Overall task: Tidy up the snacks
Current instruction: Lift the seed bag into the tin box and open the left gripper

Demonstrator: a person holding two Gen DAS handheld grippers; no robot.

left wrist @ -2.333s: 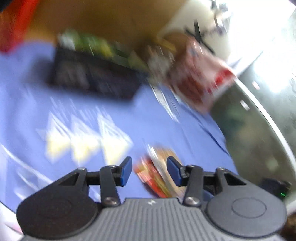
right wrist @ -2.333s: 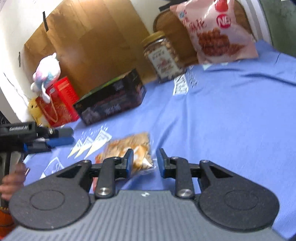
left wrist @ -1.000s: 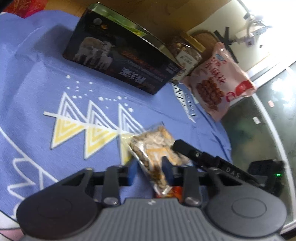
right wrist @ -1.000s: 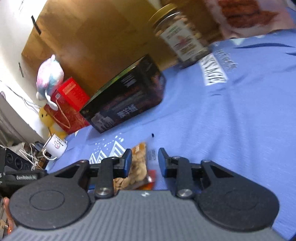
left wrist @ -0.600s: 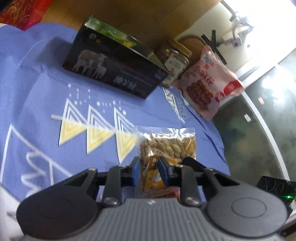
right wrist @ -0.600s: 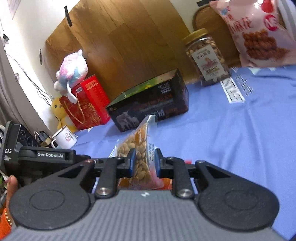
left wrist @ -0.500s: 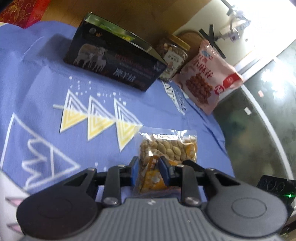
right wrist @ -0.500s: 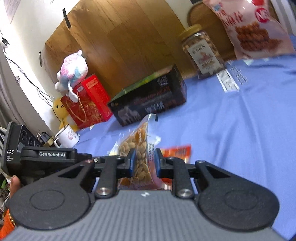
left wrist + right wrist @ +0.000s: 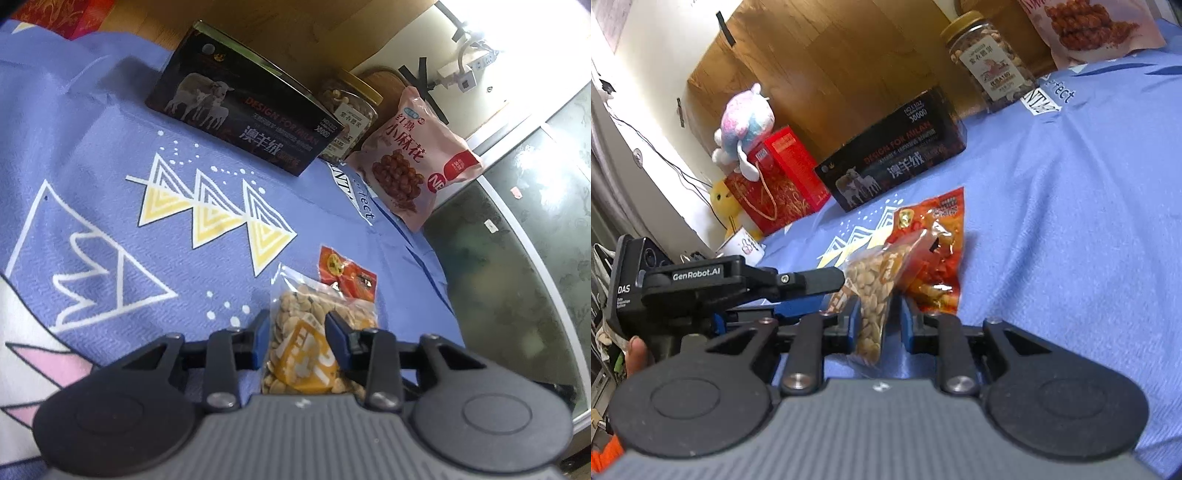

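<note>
A clear bag of nuts point(image 9: 295, 325) with an orange label stands on edge over the blue cloth point(image 9: 110, 192). In the left wrist view it sits between the pads of my left gripper point(image 9: 299, 339), whose jaws are opening and no longer pinch it. My right gripper point(image 9: 879, 321) has the same bag of nuts point(image 9: 871, 295) edge-on between its pads. Its left pad is against the bag and its jaws are opening slightly. My left gripper point(image 9: 827, 295) reaches in from the left, fingertip at the bag. A red snack packet point(image 9: 934, 258) lies flat just behind.
Along the back stand a black box point(image 9: 243, 110), a nut jar point(image 9: 351, 110) and a pink snack bag point(image 9: 413, 155). A red gift box point(image 9: 779, 177), a plush toy point(image 9: 746, 118) and a mug point(image 9: 746, 243) sit at far left. The cloth ends at a glass tabletop point(image 9: 517, 295) on the right.
The left jaws, pinched tight on the bag before, have spread apart. The right jaws took the bag edge-on. The red packet now shows flat on the cloth behind it.
</note>
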